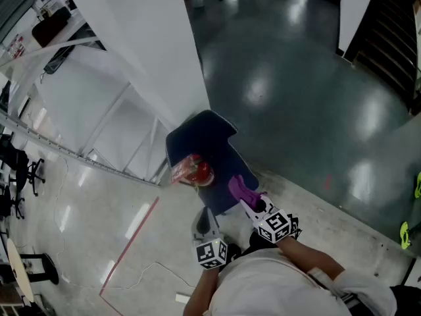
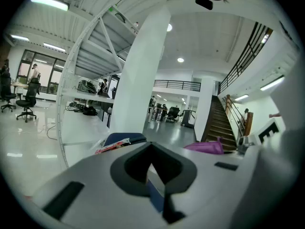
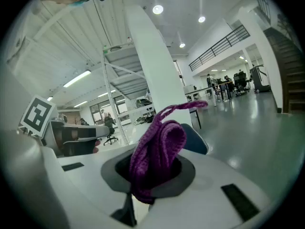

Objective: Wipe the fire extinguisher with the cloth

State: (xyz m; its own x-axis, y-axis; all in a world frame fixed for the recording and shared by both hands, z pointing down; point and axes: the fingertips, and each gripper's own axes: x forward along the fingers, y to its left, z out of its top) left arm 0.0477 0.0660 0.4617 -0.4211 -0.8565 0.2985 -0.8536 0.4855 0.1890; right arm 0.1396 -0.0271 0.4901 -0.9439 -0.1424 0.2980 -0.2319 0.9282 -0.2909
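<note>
Head view looks steeply down onto left gripper (image 1: pixel 205 221) and right gripper (image 1: pixel 248 199); each gripper view looks level along its jaws; all share the white column (image 1: pixel 151 51).

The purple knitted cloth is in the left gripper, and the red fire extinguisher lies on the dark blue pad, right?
No: the purple knitted cloth is in the right gripper, as the right gripper view shows. The red fire extinguisher does lie on the dark blue pad.

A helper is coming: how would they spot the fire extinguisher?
Find the big white pillar; a dark blue chair stands at its foot. The extinguisher is at the chair's left edge, the only red thing there, beside the purple cloth.
</note>
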